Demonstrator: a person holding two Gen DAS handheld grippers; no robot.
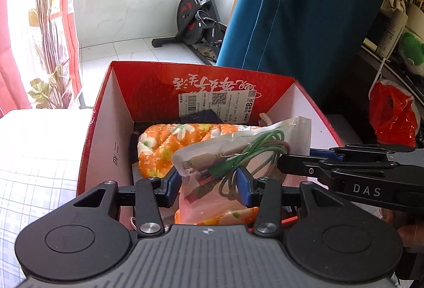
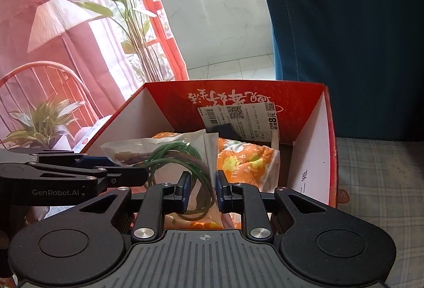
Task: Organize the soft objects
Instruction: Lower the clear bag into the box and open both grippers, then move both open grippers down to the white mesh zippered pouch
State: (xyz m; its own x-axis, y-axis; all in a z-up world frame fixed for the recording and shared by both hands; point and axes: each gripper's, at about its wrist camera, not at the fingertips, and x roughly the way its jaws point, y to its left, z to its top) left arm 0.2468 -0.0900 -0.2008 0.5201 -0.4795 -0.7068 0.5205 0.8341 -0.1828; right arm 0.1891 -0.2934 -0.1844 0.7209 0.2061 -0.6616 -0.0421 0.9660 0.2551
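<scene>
Both tongs, left point(image 1: 209, 183) and right point(image 2: 202, 188), pinch my cable bag point(image 1: 246, 145) from opposite sides, level above the red box point(image 1: 204, 76), twelve o'clock, for lowering.

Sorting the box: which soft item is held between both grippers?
The clear bag of green cables, not the orange flowered cloth lying beneath it in the red box.
</scene>
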